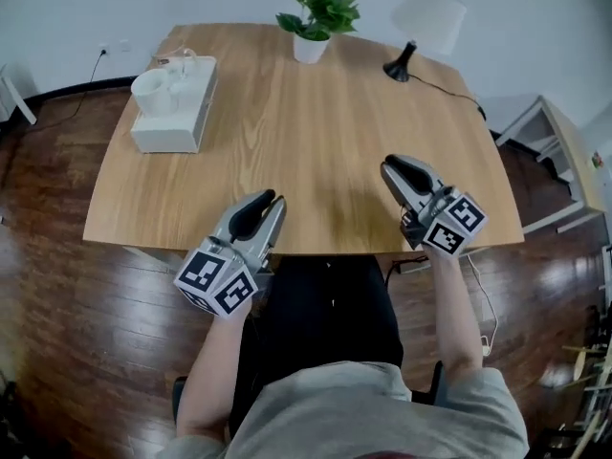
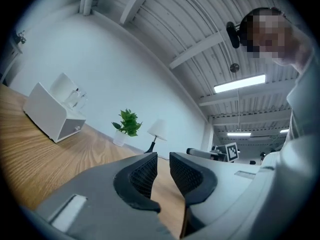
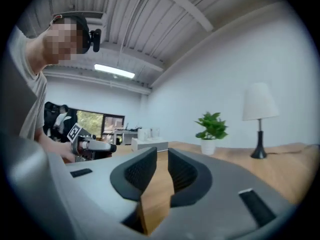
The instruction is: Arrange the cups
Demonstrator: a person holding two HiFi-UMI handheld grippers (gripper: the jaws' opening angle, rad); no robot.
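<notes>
A white cup (image 1: pixel 153 92) and a clear glass cup (image 1: pixel 185 65) stand on a white box (image 1: pixel 172 127) at the table's far left corner. In the left gripper view the box (image 2: pixel 50 115) sits far off to the left, with the white cup (image 2: pixel 62 86) on top. My left gripper (image 1: pixel 271 199) hovers at the near table edge, shut and holding nothing; its jaws (image 2: pixel 163 156) stand almost together. My right gripper (image 1: pixel 392 165) is over the near right part of the table, also shut and holding nothing (image 3: pixel 162 151). Both are far from the cups.
A potted plant (image 1: pixel 316 12) and a white lamp (image 1: pixel 421 27) with a black cable stand along the far edge of the wooden table (image 1: pixel 316 132). A white shelf (image 1: pixel 564 161) stands on the floor to the right. Dark wood floor surrounds the table.
</notes>
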